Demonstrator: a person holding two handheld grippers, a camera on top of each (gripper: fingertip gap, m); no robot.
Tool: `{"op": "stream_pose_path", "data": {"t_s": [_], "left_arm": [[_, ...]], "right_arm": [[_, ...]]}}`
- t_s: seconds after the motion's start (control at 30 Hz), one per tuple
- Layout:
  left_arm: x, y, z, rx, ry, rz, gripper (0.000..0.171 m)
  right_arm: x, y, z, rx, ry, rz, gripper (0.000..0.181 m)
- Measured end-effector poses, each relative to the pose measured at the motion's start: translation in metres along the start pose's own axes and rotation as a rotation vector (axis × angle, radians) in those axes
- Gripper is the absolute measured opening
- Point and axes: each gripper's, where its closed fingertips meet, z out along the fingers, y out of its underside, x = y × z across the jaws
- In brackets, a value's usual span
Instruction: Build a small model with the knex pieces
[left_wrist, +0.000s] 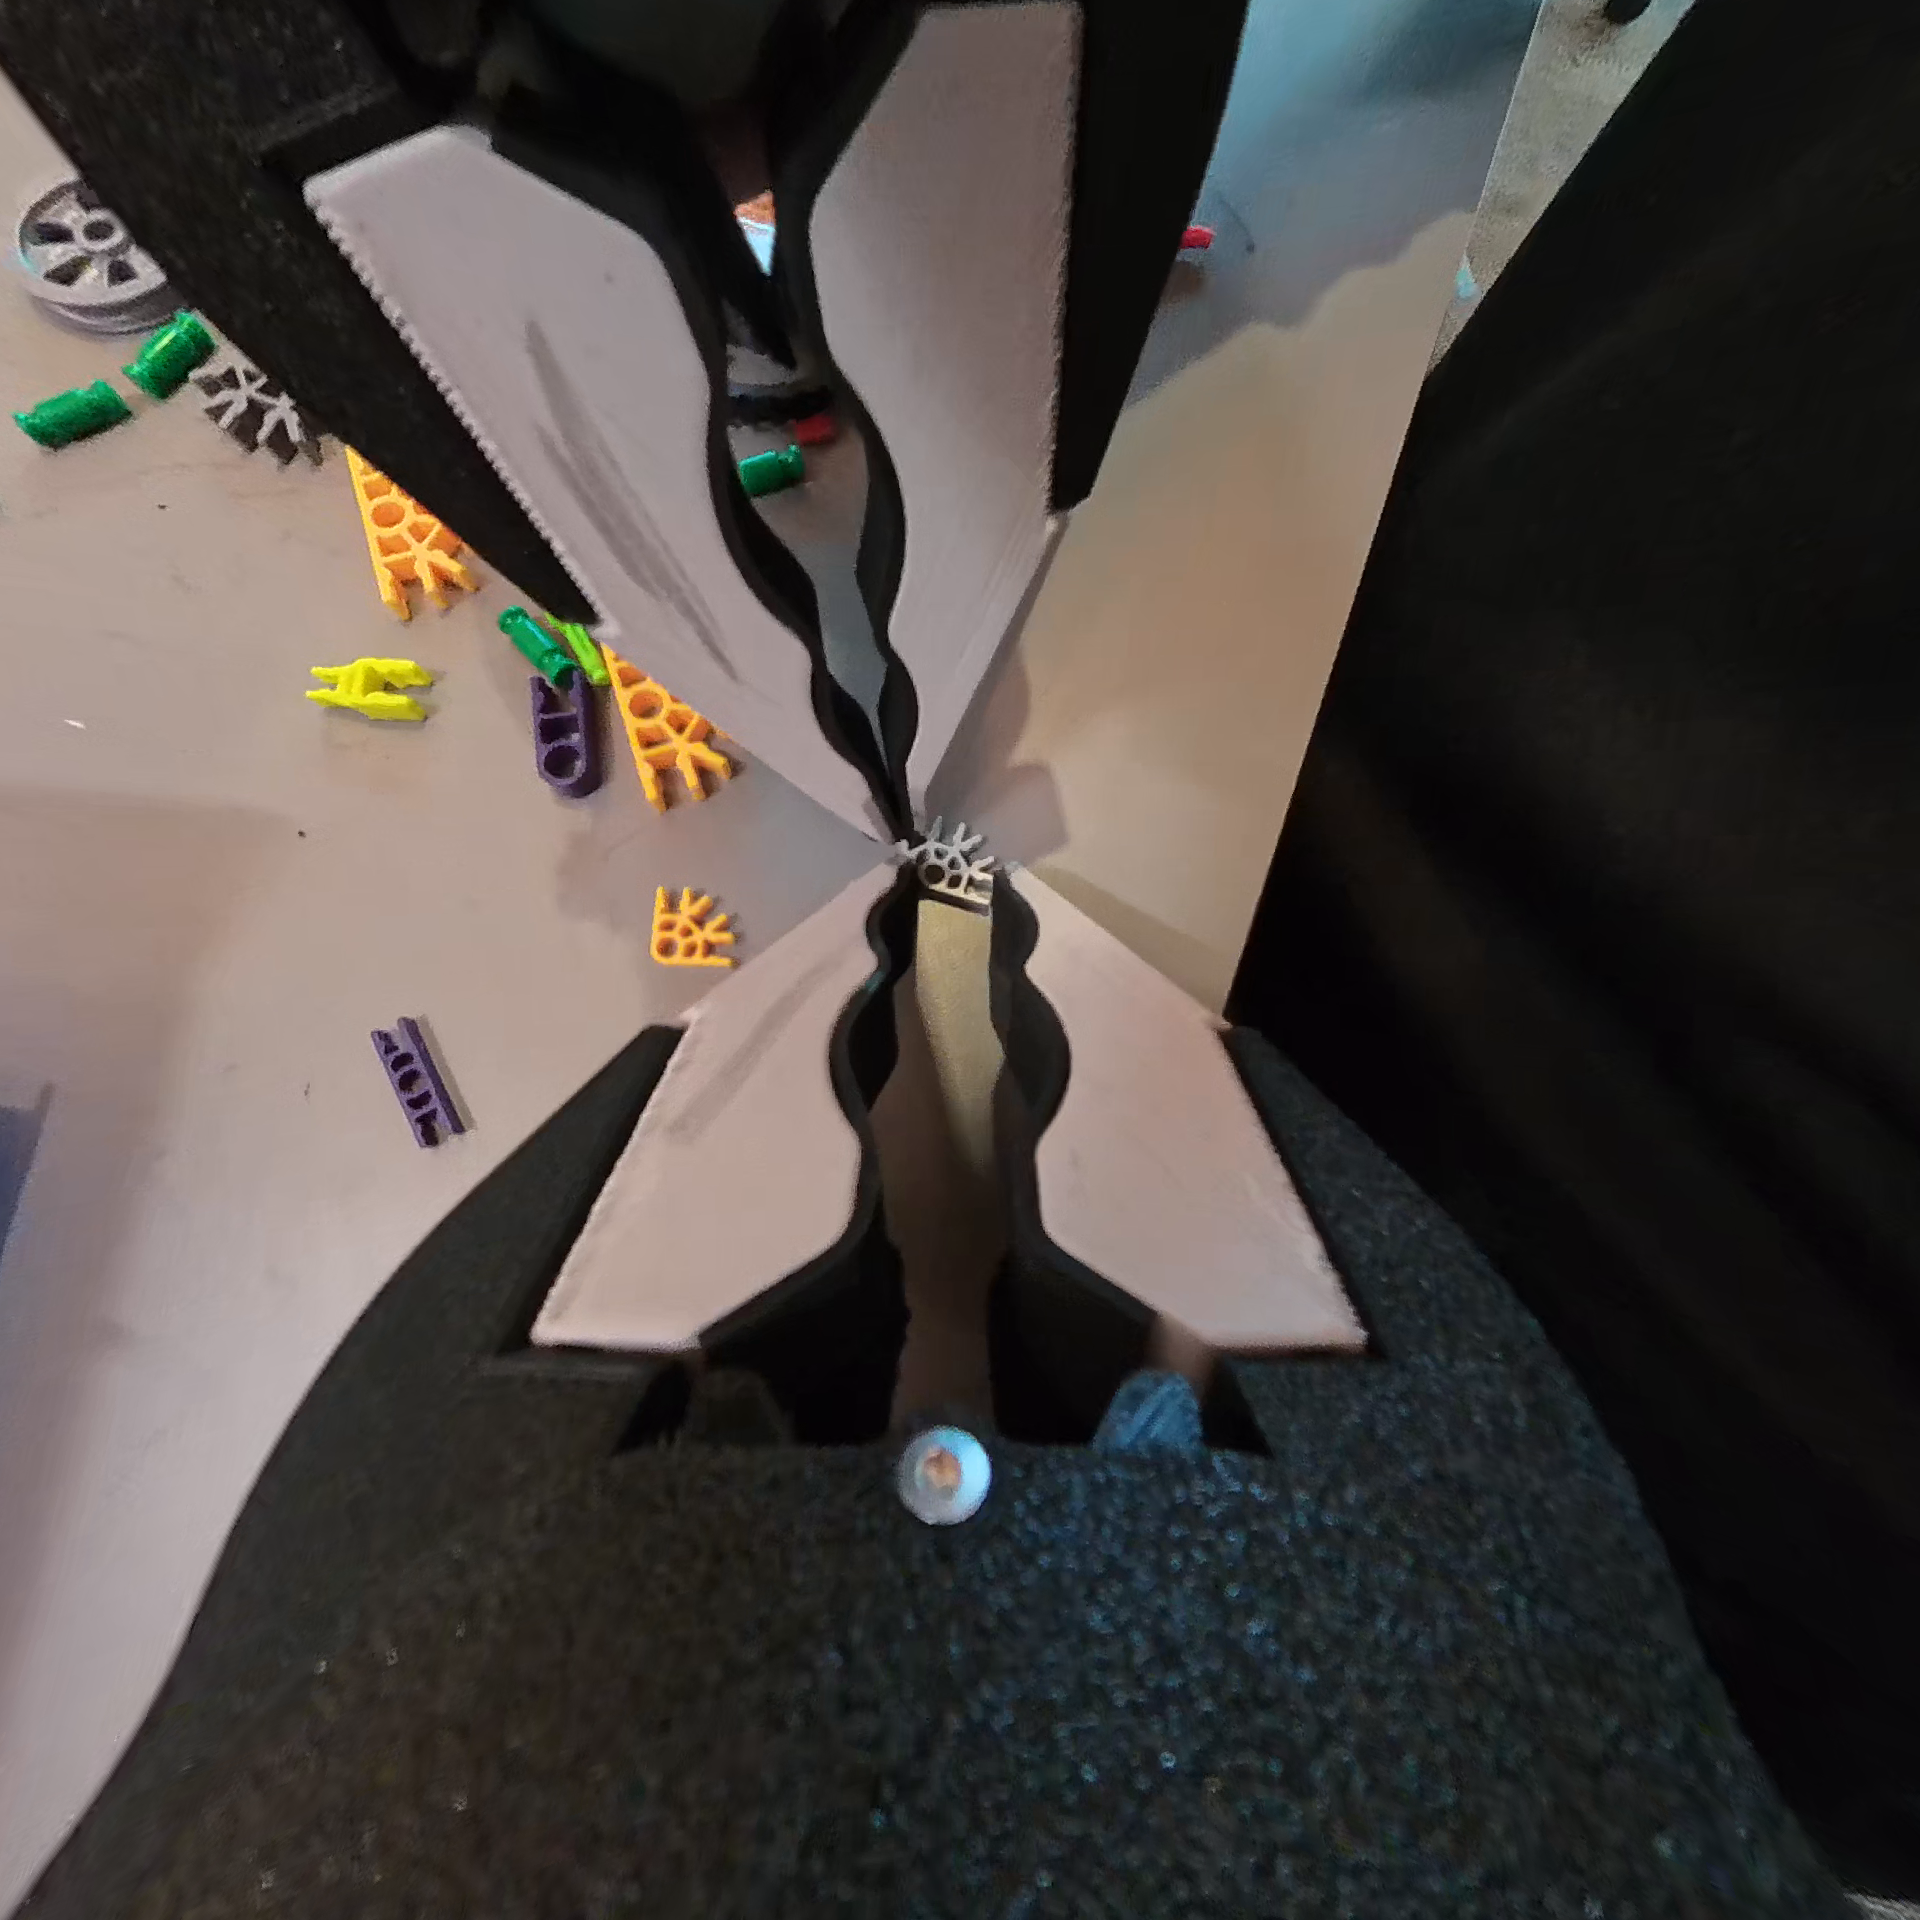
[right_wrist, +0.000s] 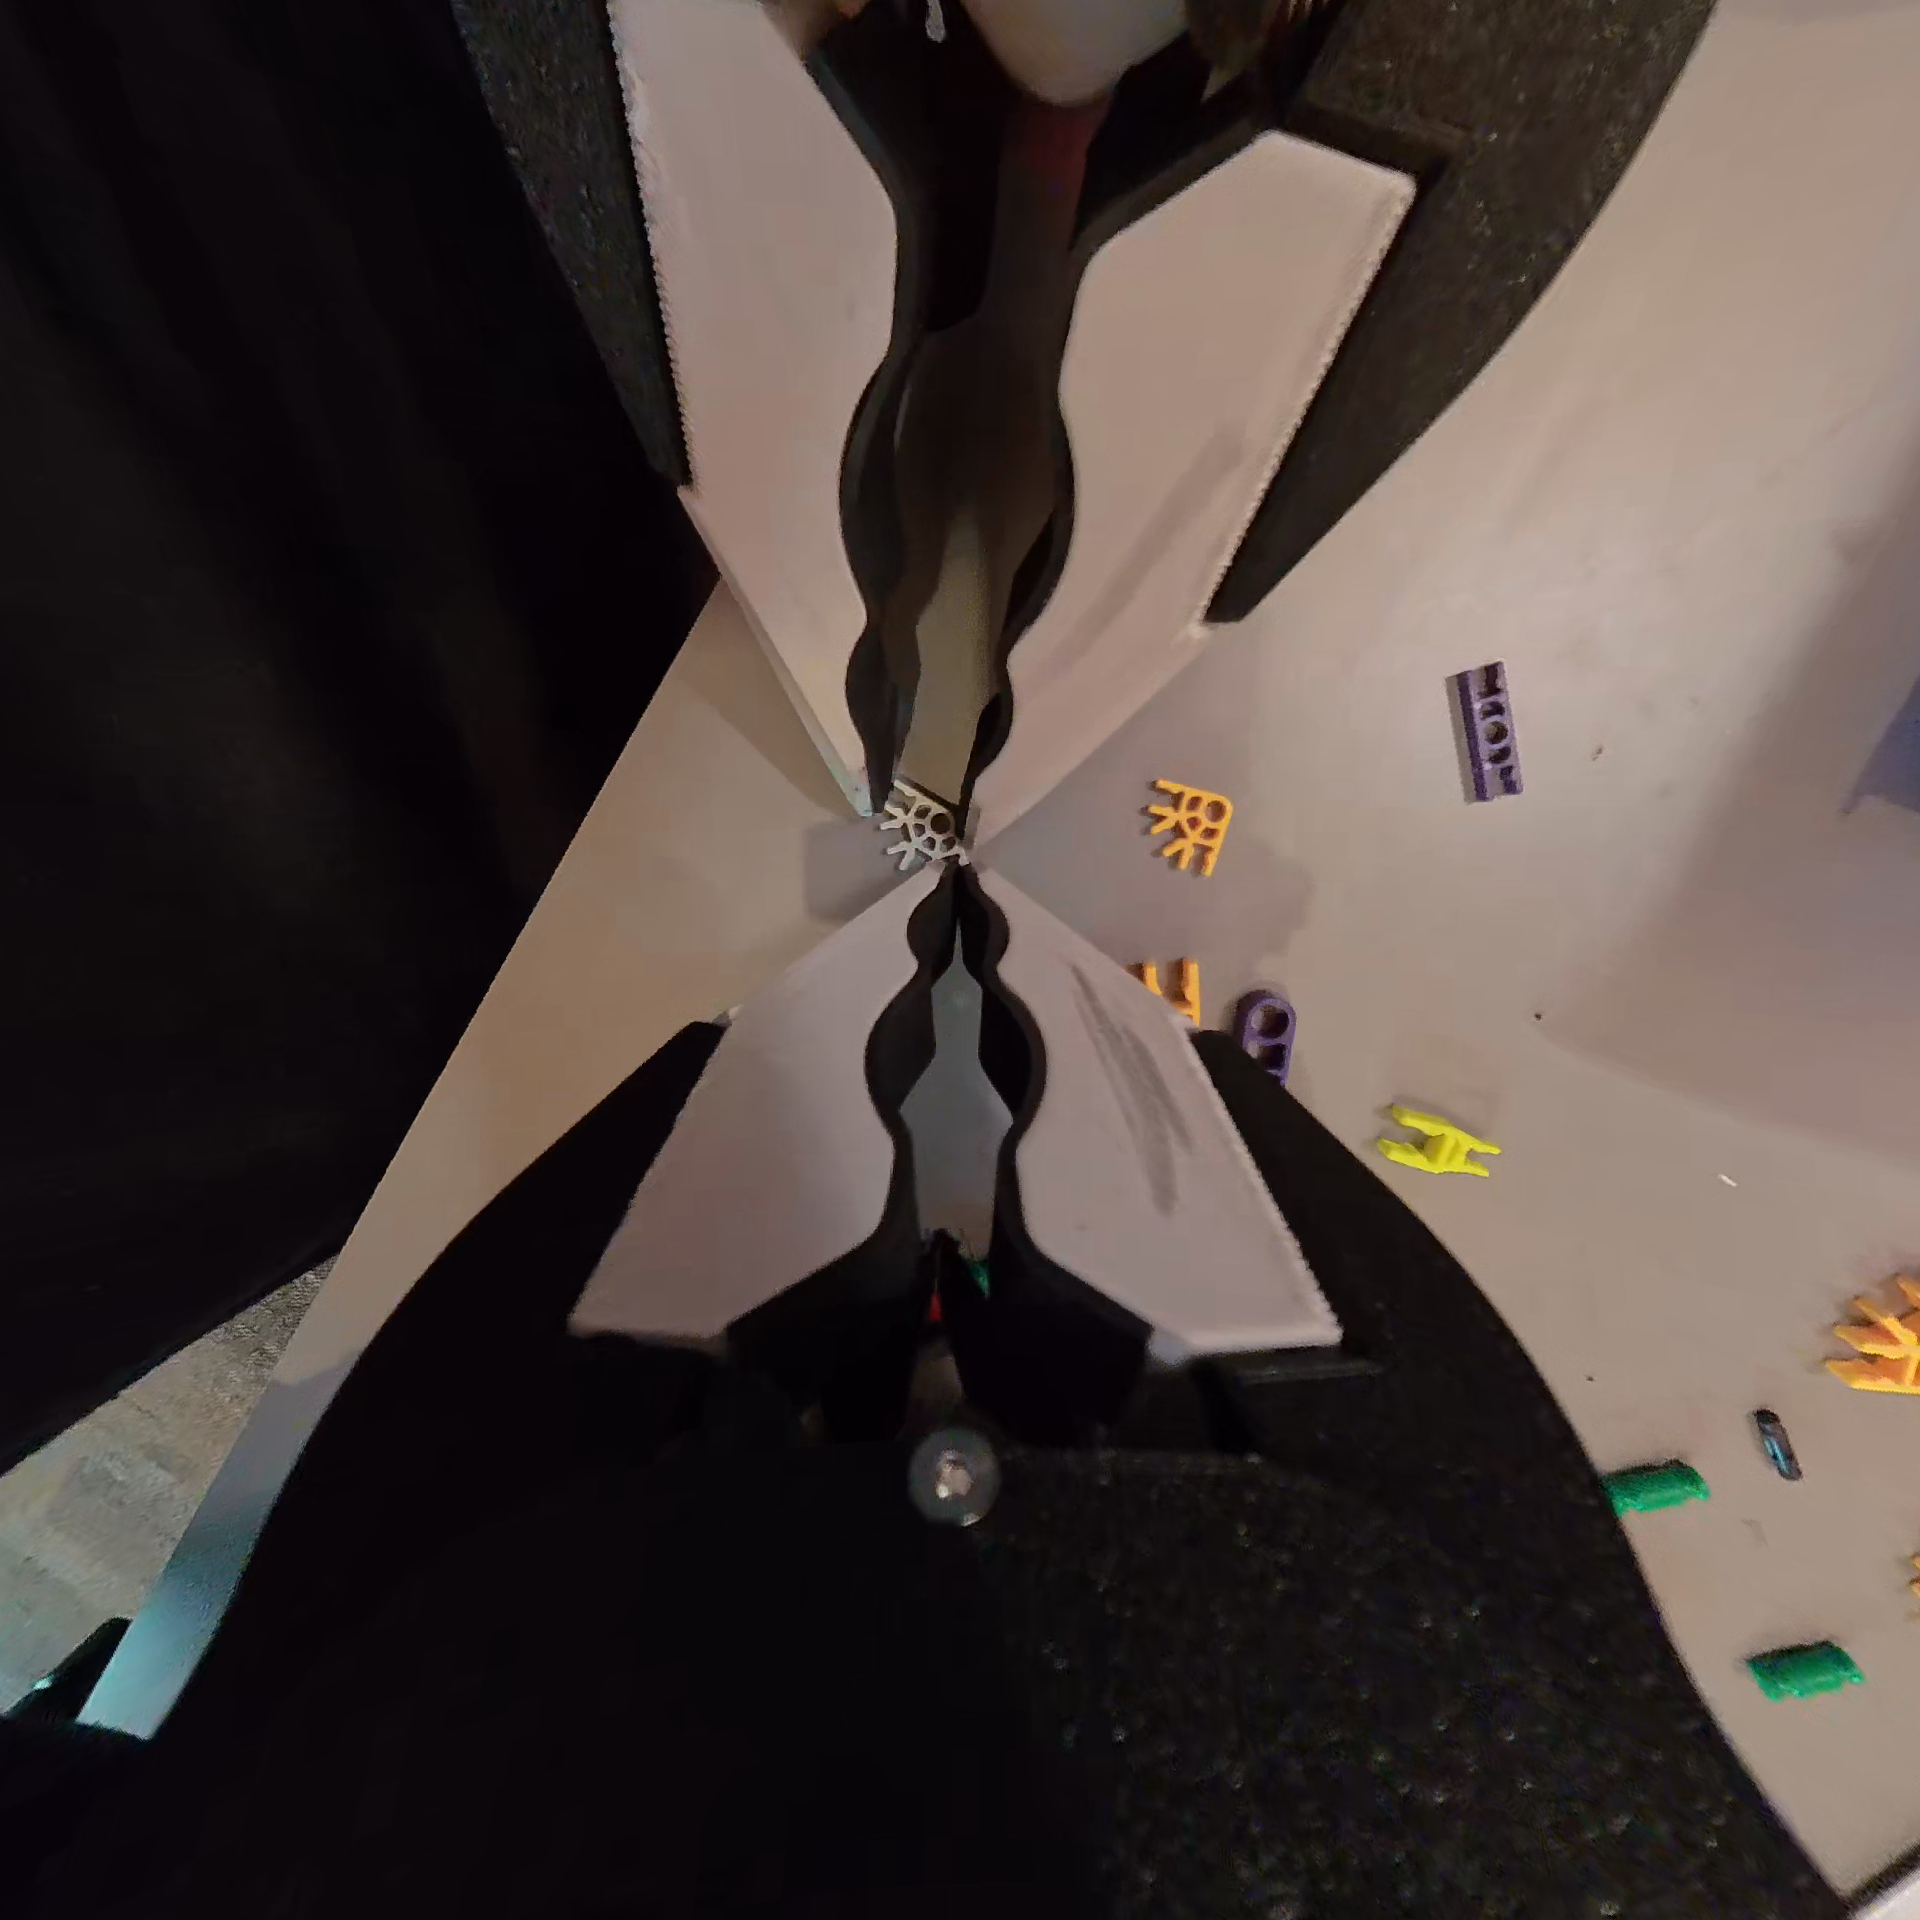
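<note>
While two handheld grippers meet tip to tip above a pale tabletop (left_wrist: 260, 935), a small grey-white snowflake-shaped connector (left_wrist: 951, 862) sits pinched at the point where they come together. Seen from the left wrist view, the left gripper (left_wrist: 954, 881) has its jaws drawn in around the connector's flat edge, a narrow gap showing behind the tips. Opposite it, the right gripper (right_wrist: 945, 868) has its jaws nearly closed, its tips touching the same piece from the other side; whether it truly grips the piece cannot be told. Scattered on the table beside them lie an orange fan-shaped connector (left_wrist: 691, 928), a purple slotted connector (left_wrist: 419, 1081), a yellow clip (left_wrist: 371, 690), a purple ring connector (left_wrist: 566, 740), two long orange connectors (left_wrist: 665, 722), several green rods (left_wrist: 73, 414) and, at the far edge, a grey wheel (left_wrist: 88, 255)
</note>
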Motion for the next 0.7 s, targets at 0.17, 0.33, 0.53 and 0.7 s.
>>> {"op": "stream_pose_path", "data": {"t_s": [0.17, 0.33, 0.53, 0.7], "left_arm": [[0.000, 0.001, -0.002, 0.000, -0.048, -0.007, 0.012], [0.001, 0.004, -0.005, 0.000, -0.115, -0.044, 0.011], [0.003, 0.012, -0.013, 0.044, -0.153, -0.118, 0.004], [0.006, 0.009, -0.009, 0.043, -0.199, -0.116, 0.001]], "right_arm": [[0.000, 0.000, 0.000, -0.019, 0.005, 0.007, 0.000], [0.001, -0.003, 0.002, -0.036, -0.007, 0.004, 0.000], [0.001, -0.006, 0.003, -0.061, -0.028, -0.001, 0.000], [0.001, -0.007, 0.004, -0.127, -0.045, -0.026, 0.000]]}}
